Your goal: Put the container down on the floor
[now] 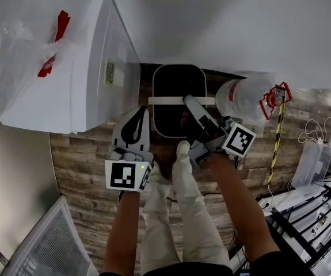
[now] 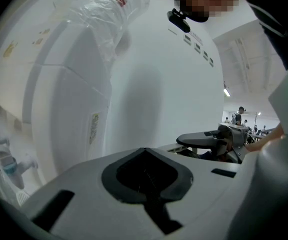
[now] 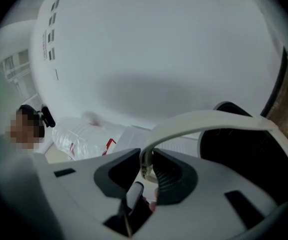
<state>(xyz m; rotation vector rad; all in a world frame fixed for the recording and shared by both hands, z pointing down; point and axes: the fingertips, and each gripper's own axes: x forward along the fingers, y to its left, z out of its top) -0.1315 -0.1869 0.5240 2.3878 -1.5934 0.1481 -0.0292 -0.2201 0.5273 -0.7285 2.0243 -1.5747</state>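
Observation:
A dark container (image 1: 178,105) with a pale bail handle (image 1: 171,100) is by the wall, between a white appliance and a water jug. My right gripper (image 1: 189,101) reaches over its rim and is shut on the handle. In the right gripper view the handle (image 3: 209,120) arches out from between the pads of the right gripper (image 3: 146,166), with the dark container (image 3: 249,149) below it. Whether the container touches the floor (image 1: 84,160) I cannot tell. My left gripper (image 1: 141,112) hovers just left of the container, shut and empty; the left gripper (image 2: 146,171) faces the white appliance.
A white appliance (image 1: 79,62) with a clear plastic bag (image 1: 10,50) on top stands at the left. A clear water jug (image 1: 247,96) with a red fitting stands right of the container. A clear box (image 1: 310,163) and cables are at the far right. The person's legs (image 1: 182,211) stand close behind.

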